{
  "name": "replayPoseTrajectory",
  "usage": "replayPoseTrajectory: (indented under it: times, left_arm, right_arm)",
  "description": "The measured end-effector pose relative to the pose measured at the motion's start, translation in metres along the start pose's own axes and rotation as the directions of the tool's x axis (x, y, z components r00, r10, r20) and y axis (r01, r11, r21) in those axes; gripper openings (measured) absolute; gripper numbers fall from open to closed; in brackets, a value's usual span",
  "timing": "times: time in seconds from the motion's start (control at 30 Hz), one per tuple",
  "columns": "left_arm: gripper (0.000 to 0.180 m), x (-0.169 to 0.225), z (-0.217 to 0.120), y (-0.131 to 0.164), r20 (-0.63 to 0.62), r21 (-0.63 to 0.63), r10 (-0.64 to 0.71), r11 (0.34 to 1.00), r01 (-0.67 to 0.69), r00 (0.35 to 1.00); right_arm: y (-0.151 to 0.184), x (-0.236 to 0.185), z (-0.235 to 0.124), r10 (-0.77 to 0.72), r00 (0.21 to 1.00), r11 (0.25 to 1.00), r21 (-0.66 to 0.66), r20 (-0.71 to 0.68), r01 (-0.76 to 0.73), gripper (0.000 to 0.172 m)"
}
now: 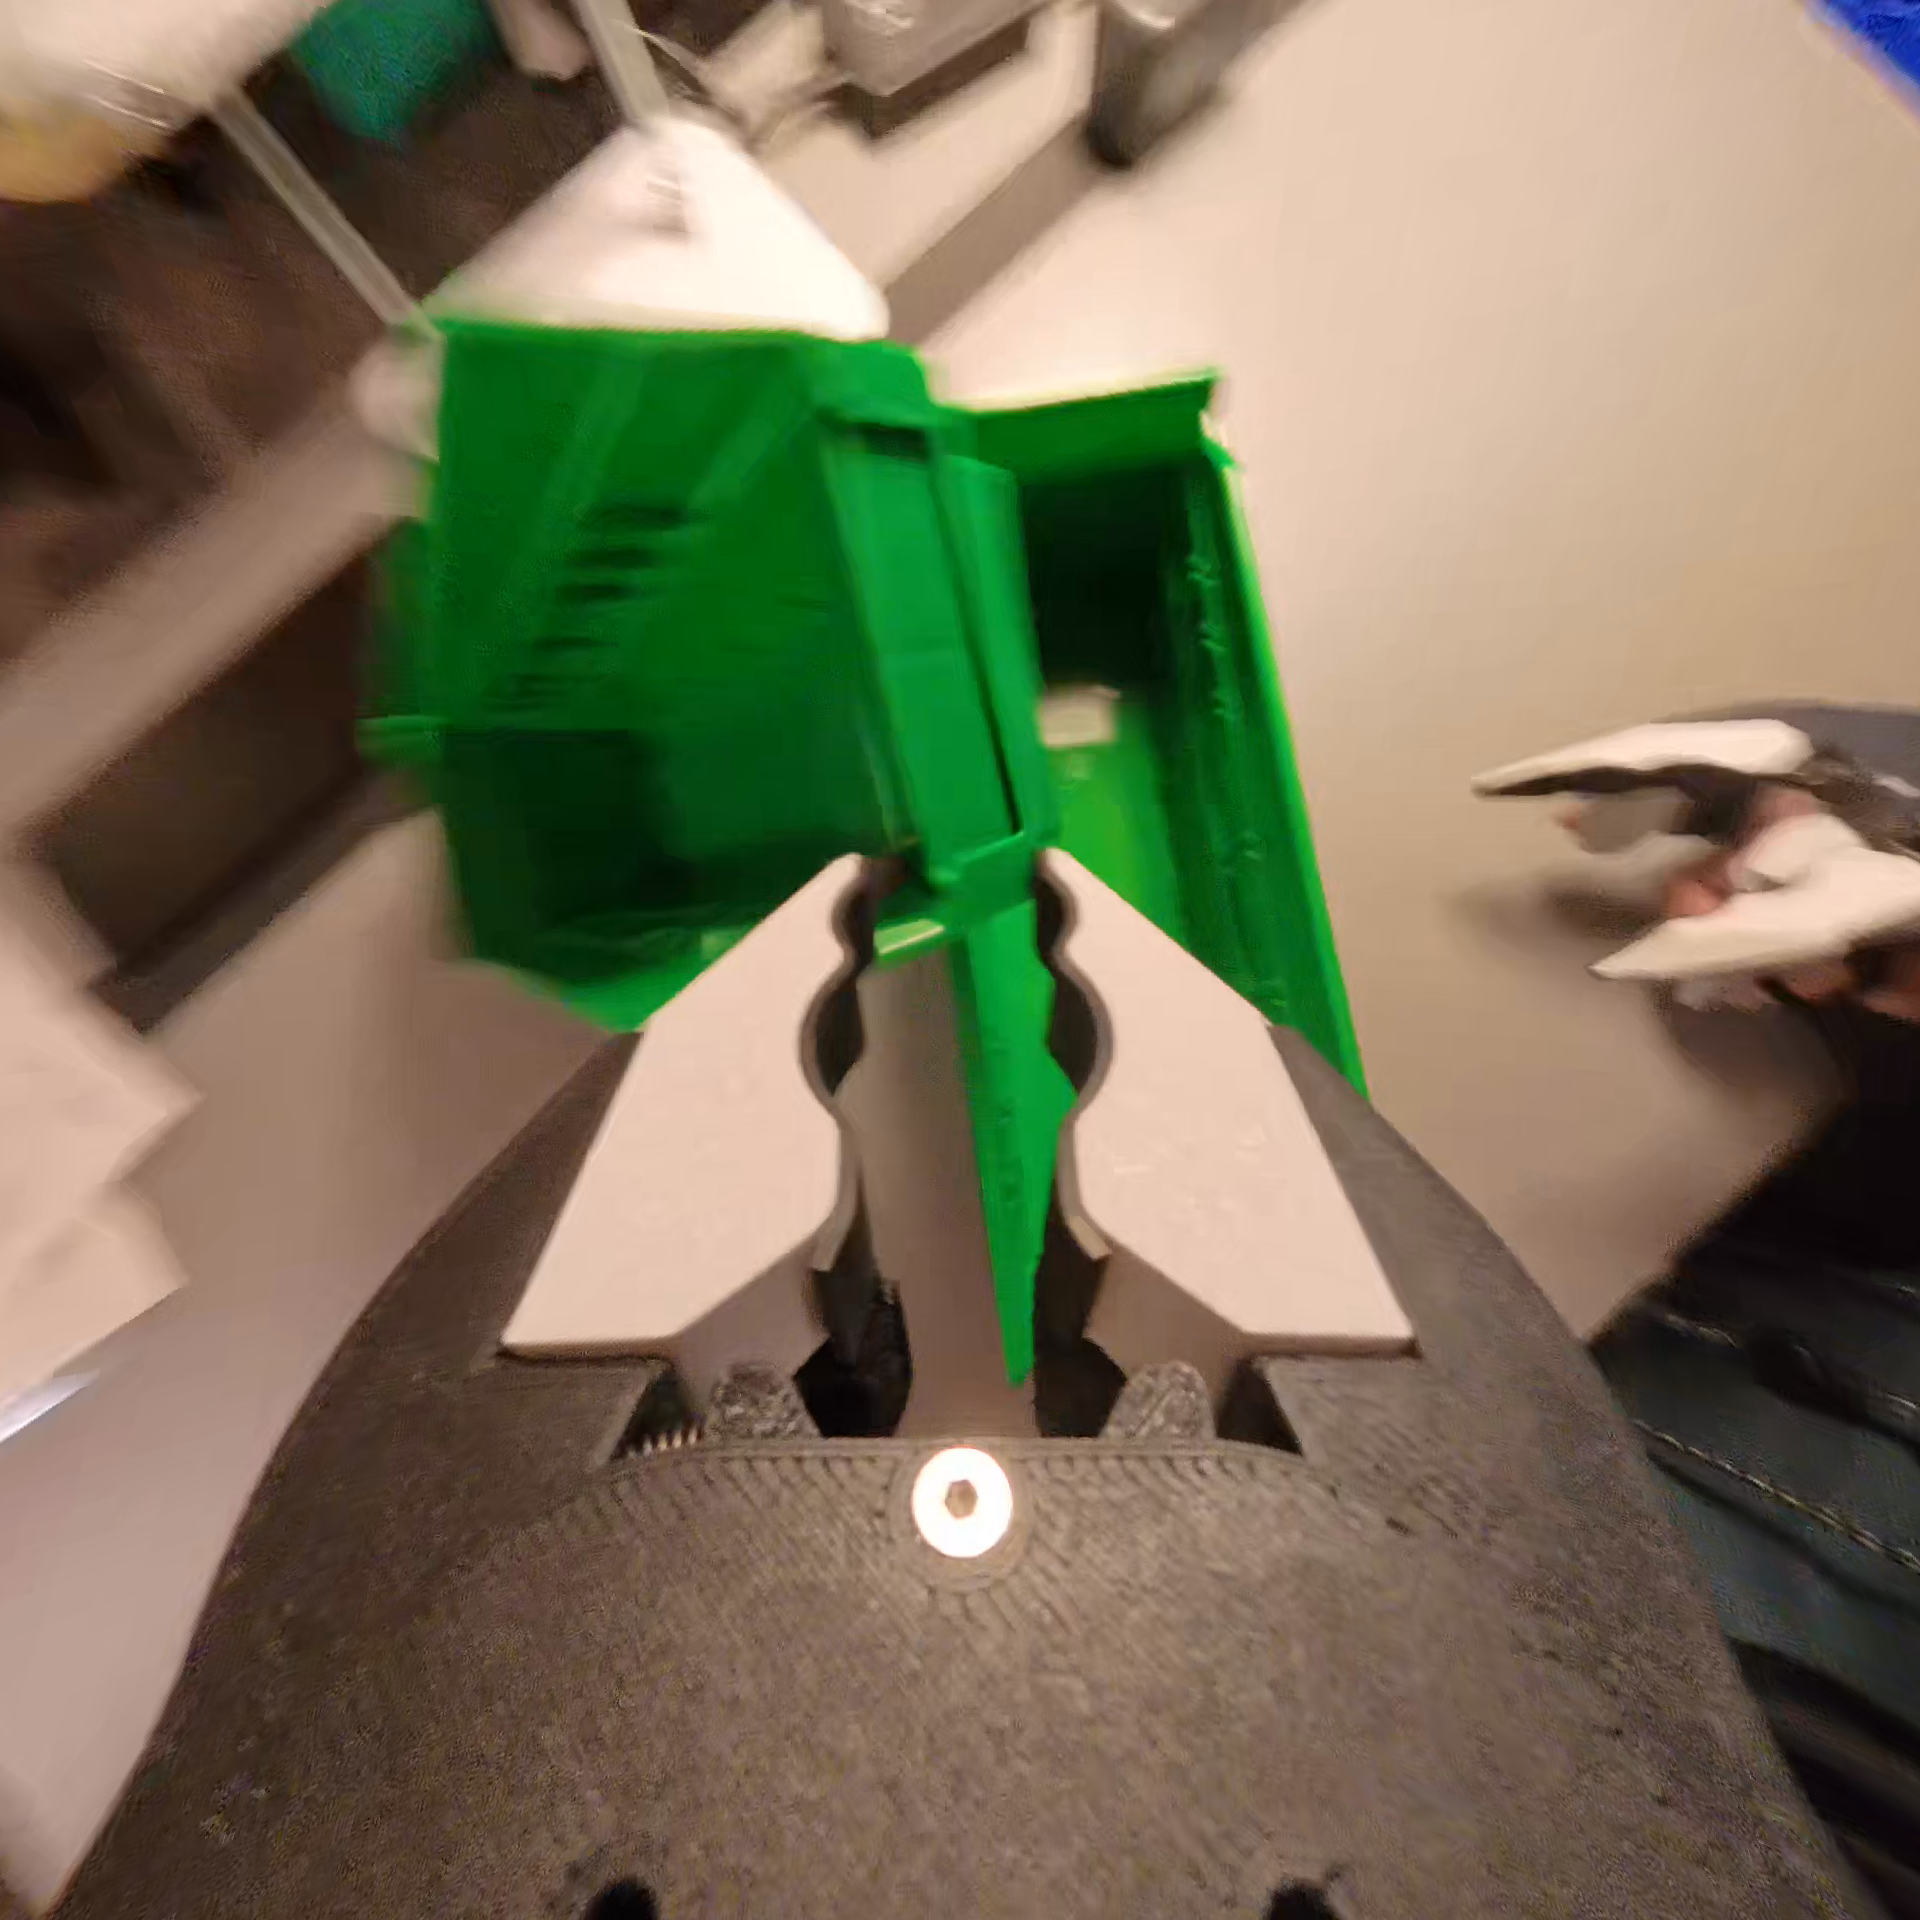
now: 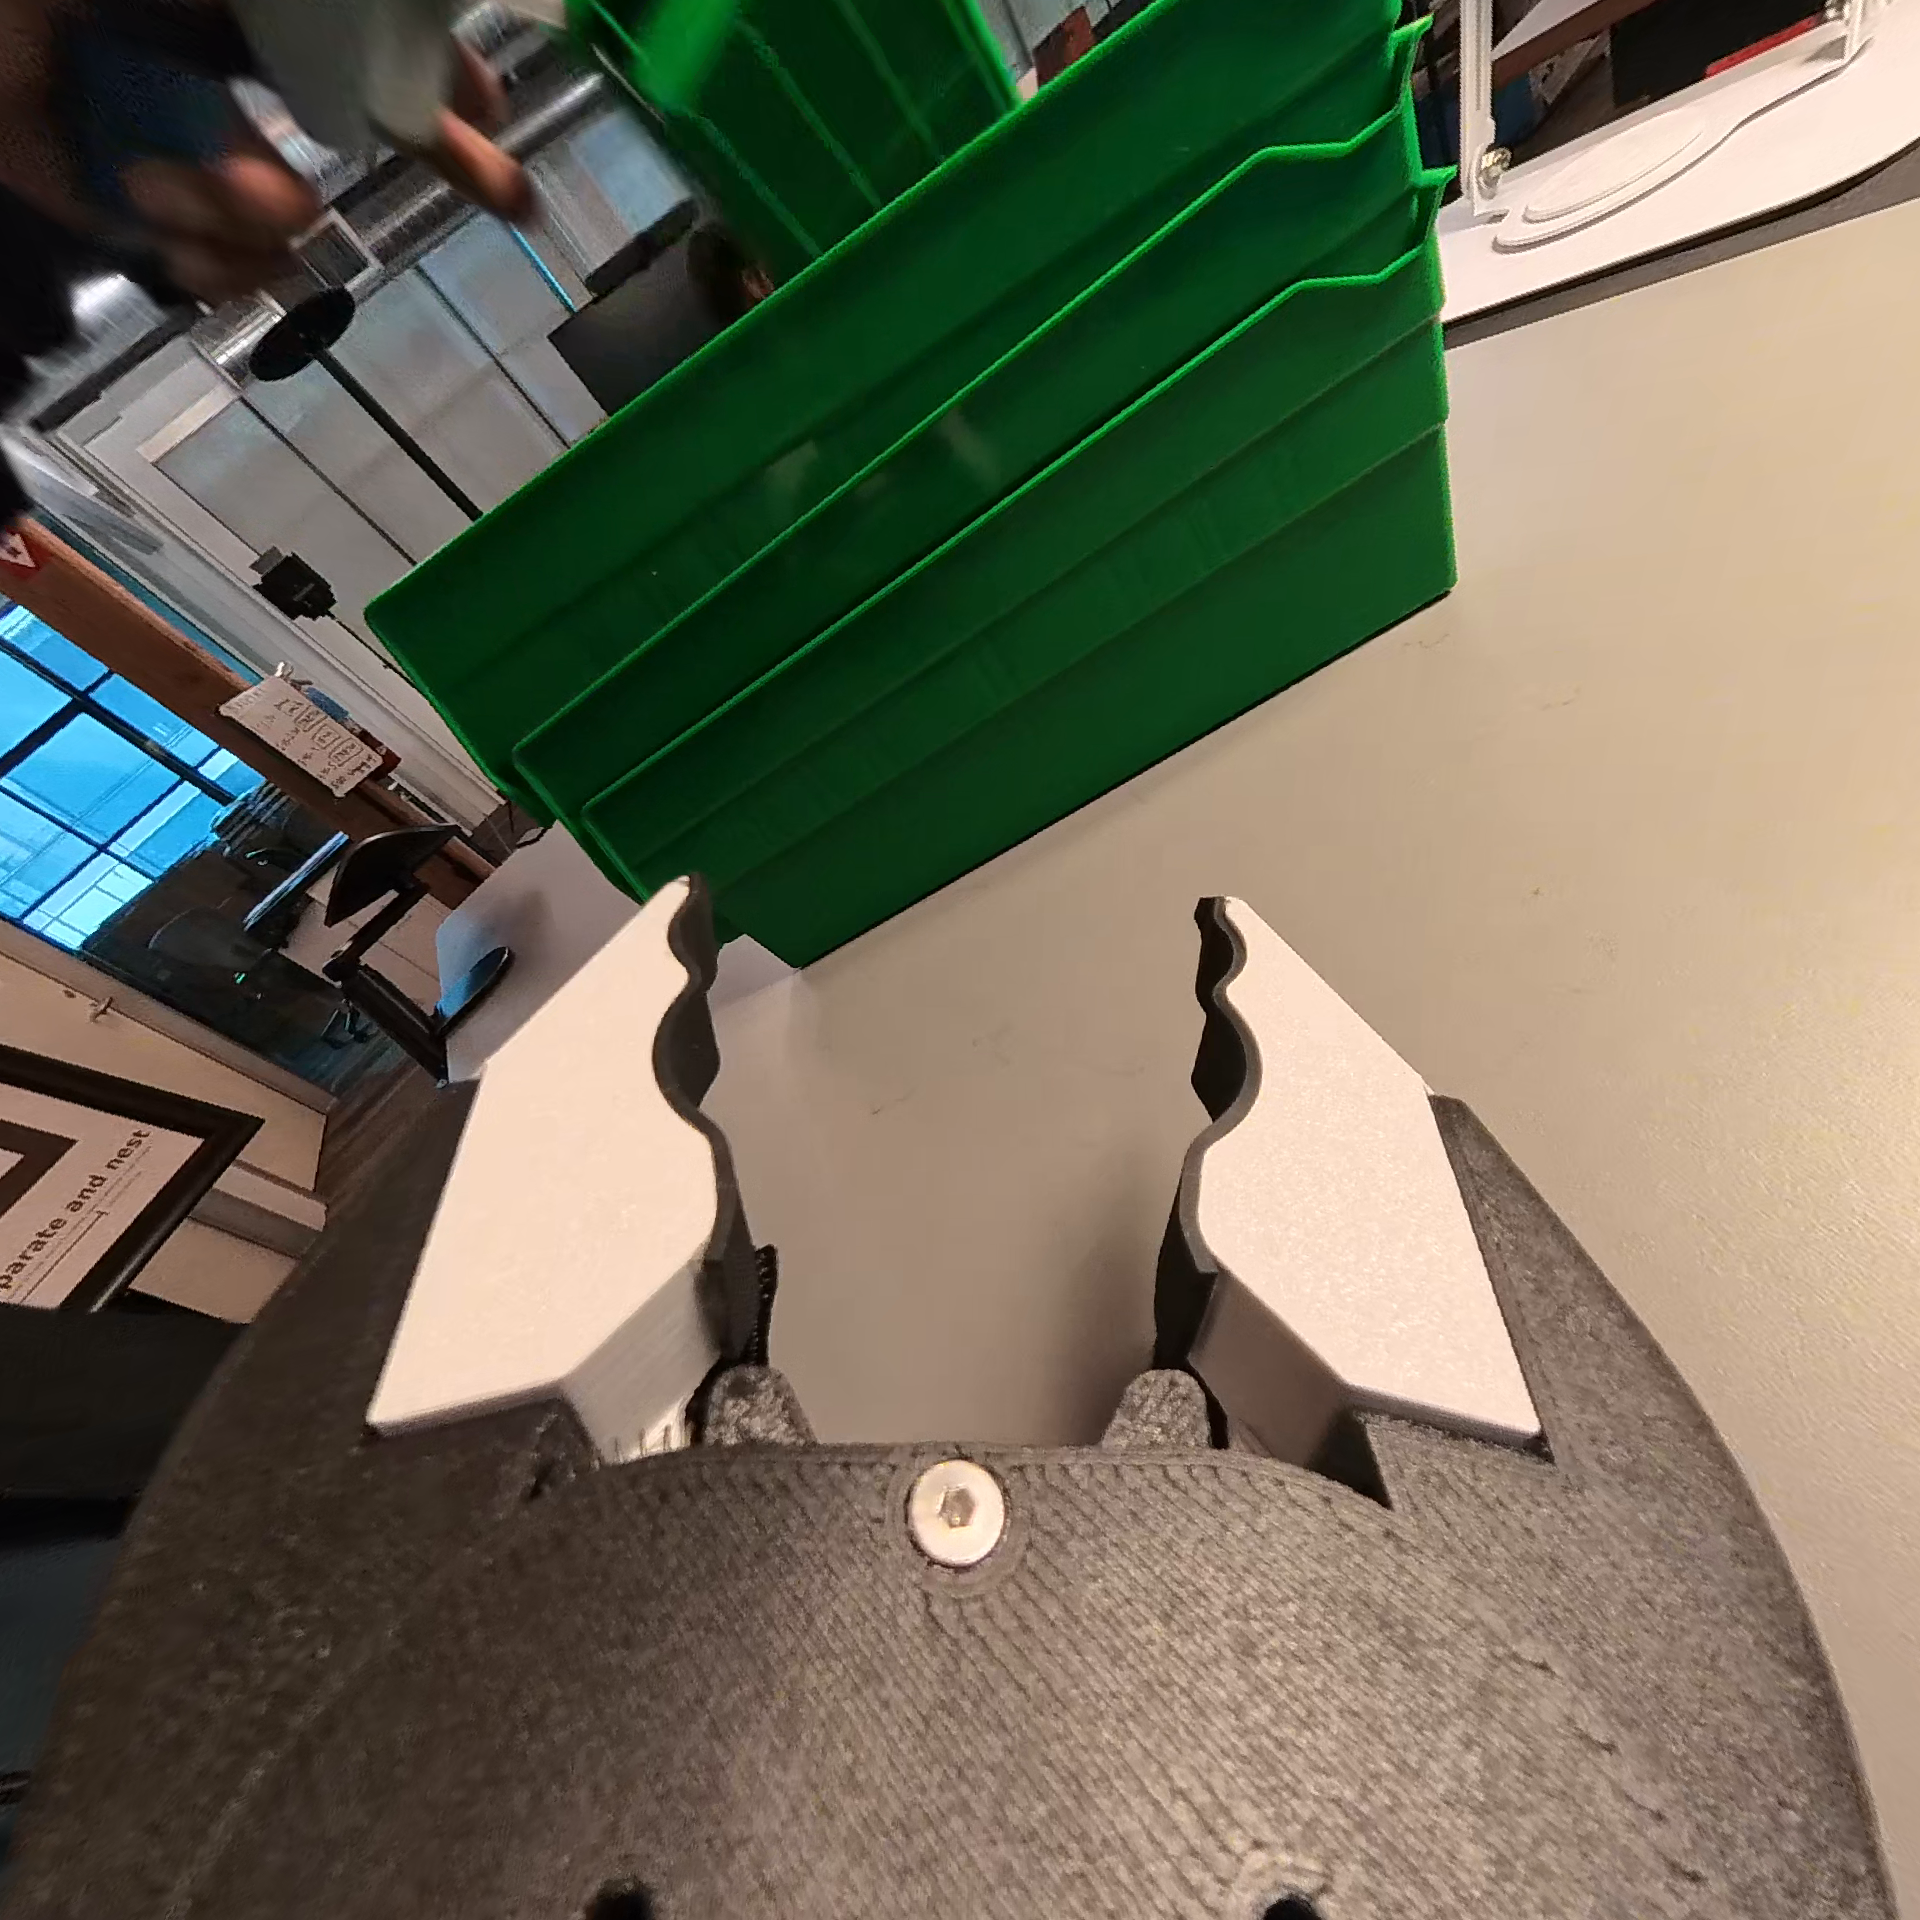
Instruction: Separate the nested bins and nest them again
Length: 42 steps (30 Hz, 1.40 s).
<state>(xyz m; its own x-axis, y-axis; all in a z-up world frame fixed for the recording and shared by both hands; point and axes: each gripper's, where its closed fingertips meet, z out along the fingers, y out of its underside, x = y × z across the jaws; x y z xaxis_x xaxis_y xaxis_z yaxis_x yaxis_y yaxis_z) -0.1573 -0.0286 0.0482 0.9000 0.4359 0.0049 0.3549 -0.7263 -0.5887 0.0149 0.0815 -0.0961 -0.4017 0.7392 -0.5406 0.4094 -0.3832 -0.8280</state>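
1. Left wrist view, left of the fingers: blurred floor and furniture past the pale table [image 1: 1455,468] edge; nothing there resolves.
2. Ahead of the left gripper [image 1: 956,873]: a green bin [image 1: 665,644] tipped up off the table, its open side facing right of the fingers. Jaws closed on the bin's thin side wall, which runs down between them; right pad against it, left-pad contact hard to read through motion blur.
3. Beyond the bin's top: a white cone-shaped object [image 1: 686,249], smeared, kind unclear.
4. Right of the fingers: bare table, open room, then the right gripper [image 1: 1662,862] seen farther off at the frame edge, fingers spread, the hand behind it cut off.
5. Right wrist view, left of the fingers: table edge drops away to a room with windows and a chair; upper left, a blurred hand and a green bin edge [image 2: 707,62], cut off by the frame.
6. Ahead of the right gripper [image 2: 956,914]: a stack of nested green bins [image 2: 1039,582] standing on the table, its near corner just beyond the left fingertip, apart from it. Jaws wide apart, only bare table between them.
7. Right of the fingers: clear table surface; a white stand [image 2: 1662,135] far off at the top corner, partly cut off.
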Motion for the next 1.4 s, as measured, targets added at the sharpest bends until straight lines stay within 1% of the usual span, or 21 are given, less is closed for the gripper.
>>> replayPoseTrajectory:
  times: [0.03, 0.07, 0.1, 0.17, 0.23, 0.3, 0.47, 0.57, 0.6, 0.63, 0.67, 0.73, 0.77, 0.8, 0.83, 0.87, 0.97, 1.03, 1.17, 1.27, 1.4]
  left_arm:
    - [0.032, -0.005, 0.018, 0.012, -0.027, -0.033, -0.046, 0.998, 0.045, 0.999]
    - [0.029, -0.016, 0.030, 0.020, -0.011, -0.057, -0.072, 0.996, 0.071, 0.997]
    - [0.010, -0.020, 0.037, 0.024, -0.035, -0.058, -0.076, 0.996, 0.074, 0.997]
    - [0.010, -0.026, 0.045, 0.028, -0.077, -0.052, -0.118, 0.992, 0.114, 0.990]
    - [0.029, -0.039, 0.048, 0.033, -0.061, -0.050, -0.114, 0.993, 0.111, 0.992]
    - [0.030, -0.056, 0.050, 0.036, -0.034, -0.041, -0.116, 0.993, 0.114, 0.993]
    - [0.052, -0.126, 0.048, 0.047, 0.090, 0.012, -0.192, 0.981, 0.191, 0.977]
    - [0.062, -0.169, 0.040, 0.060, 0.103, 0.116, -0.347, 0.935, 0.335, 0.932]
    - [0.064, -0.181, 0.037, 0.063, 0.071, 0.191, -0.440, 0.887, 0.421, 0.895]
    - [0.066, -0.193, 0.035, 0.065, 0.007, 0.274, -0.541, 0.810, 0.519, 0.841]
    - [0.069, -0.204, 0.037, 0.068, -0.082, 0.339, -0.633, 0.709, 0.619, 0.770]
    - [0.079, -0.222, 0.054, 0.076, -0.265, 0.370, -0.760, 0.488, 0.791, 0.593]
    - [0.084, -0.227, 0.064, 0.076, -0.347, 0.357, -0.782, 0.400, 0.844, 0.518]
    - [0.085, -0.230, 0.074, 0.073, -0.414, 0.342, -0.782, 0.342, 0.875, 0.467]
    - [0.084, -0.231, 0.082, 0.069, -0.455, 0.334, -0.773, 0.311, 0.890, 0.441]
    - [0.083, -0.231, 0.091, 0.064, -0.470, 0.336, -0.766, 0.304, 0.892, 0.438]
    - [0.060, -0.230, 0.112, 0.054, -0.439, 0.352, -0.770, 0.326, 0.877, 0.463]
    - [0.018, -0.230, 0.118, 0.054, -0.373, 0.368, -0.779, 0.374, 0.851, 0.504]
    - [0.012, -0.228, 0.109, 0.059, -0.273, 0.381, -0.761, 0.476, 0.793, 0.588]
    - [0.011, -0.226, 0.089, 0.069, -0.131, 0.382, -0.715, 0.603, 0.701, 0.686]
    - [0.008, -0.213, 0.047, 0.076, -0.019, 0.337, -0.597, 0.752, 0.567, 0.802]
  right_arm:
    - [0.000, 0.000, 0.000, -0.002, 1.000, 1.000, -0.003, -0.001, 0.002, 0.095]
    - [0.001, 0.000, 0.000, -0.003, 1.000, 1.000, -0.003, -0.002, 0.003, 0.095]
    - [0.000, 0.000, 0.000, -0.003, 1.000, 1.000, -0.003, -0.002, 0.003, 0.095]
    - [0.000, 0.000, 0.000, 0.000, 1.000, 1.000, 0.000, 0.000, 0.000, 0.095]
    - [0.000, 0.000, 0.000, 0.000, 1.000, 1.000, 0.002, 0.000, 0.000, 0.095]
    - [0.001, 0.001, 0.001, 0.005, 1.000, 1.000, -0.009, -0.001, -0.005, 0.095]
    - [0.001, 0.001, 0.001, 0.010, 1.000, 1.000, -0.010, 0.001, -0.010, 0.095]
    - [0.001, 0.001, 0.001, 0.011, 1.000, 1.000, -0.011, 0.000, -0.011, 0.095]
    - [0.001, 0.001, 0.001, 0.012, 1.000, 1.000, -0.011, -0.001, -0.012, 0.095]
    - [0.001, 0.001, 0.001, 0.012, 1.000, 1.000, -0.010, -0.002, -0.012, 0.095]
    - [0.001, 0.002, 0.001, 0.011, 1.000, 1.000, -0.010, -0.003, -0.011, 0.095]
    - [0.002, 0.002, 0.002, 0.010, 1.000, 1.000, -0.014, -0.006, -0.011, 0.095]
    - [0.002, 0.002, 0.002, 0.011, 1.000, 1.000, -0.020, -0.007, -0.011, 0.095]
    - [0.003, 0.002, 0.002, 0.011, 1.000, 1.000, -0.023, -0.008, -0.011, 0.095]
    - [0.003, 0.002, 0.002, 0.009, 1.000, 1.000, -0.021, -0.009, -0.009, 0.095]
    - [0.002, 0.002, 0.002, 0.010, 1.000, 1.000, -0.016, -0.009, -0.010, 0.094]
    - [0.001, 0.003, 0.001, 0.020, 1.000, 1.000, -0.009, -0.008, -0.020, 0.094]
    - [0.001, 0.004, 0.001, 0.020, 1.000, 1.000, -0.011, -0.010, -0.020, 0.094]
    - [-0.001, 0.003, -0.001, 0.013, 1.000, 1.000, 0.003, -0.009, -0.013, 0.094]
    - [-0.001, 0.002, -0.001, 0.008, 1.000, 1.000, 0.009, -0.008, -0.008, 0.093]
    - [-0.002, 0.001, -0.002, 0.003, 1.000, 1.000, 0.015, -0.006, -0.003, 0.093]
